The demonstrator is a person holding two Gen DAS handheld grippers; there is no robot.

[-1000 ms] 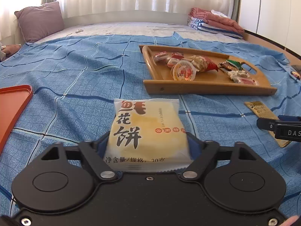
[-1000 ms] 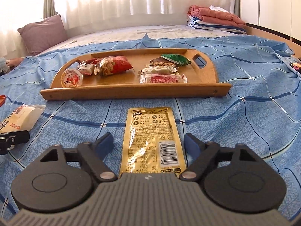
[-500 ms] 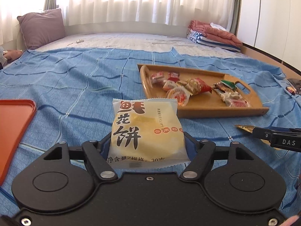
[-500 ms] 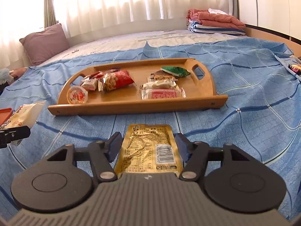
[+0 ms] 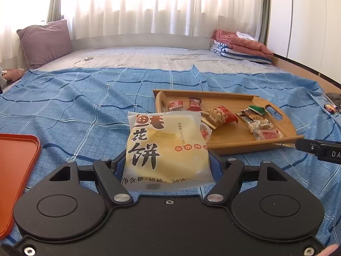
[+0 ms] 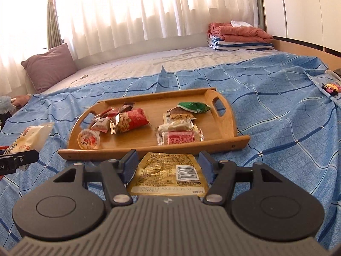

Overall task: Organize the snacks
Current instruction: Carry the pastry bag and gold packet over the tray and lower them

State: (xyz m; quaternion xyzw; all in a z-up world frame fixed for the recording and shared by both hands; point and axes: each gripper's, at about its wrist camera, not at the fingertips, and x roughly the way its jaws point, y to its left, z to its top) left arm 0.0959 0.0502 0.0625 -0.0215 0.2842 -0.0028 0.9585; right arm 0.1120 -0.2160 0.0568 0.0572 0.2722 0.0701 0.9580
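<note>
My left gripper (image 5: 167,166) is shut on a white and yellow flower cake packet (image 5: 166,147) and holds it above the blue bedspread. It also shows at the left of the right wrist view (image 6: 29,136). My right gripper (image 6: 166,166) is shut on a gold snack packet (image 6: 168,172), lifted just in front of the wooden tray (image 6: 230,143). The tray holds several wrapped snacks, among them a red nut bag (image 6: 131,120), a jelly cup (image 6: 88,139) and a green packet (image 6: 194,107). The tray also shows in the left wrist view (image 5: 234,136).
An orange tray (image 5: 17,170) lies on the bedspread at the left. A purple pillow (image 5: 44,42) and folded blankets (image 5: 240,47) sit at the far side of the bed. A small toy (image 6: 331,88) lies at the right edge.
Both grippers have lifted their packets off the bedspread. The right gripper closed on the gold packet, which lay flat a second ago. Both views tilted up and show the tray from higher.
</note>
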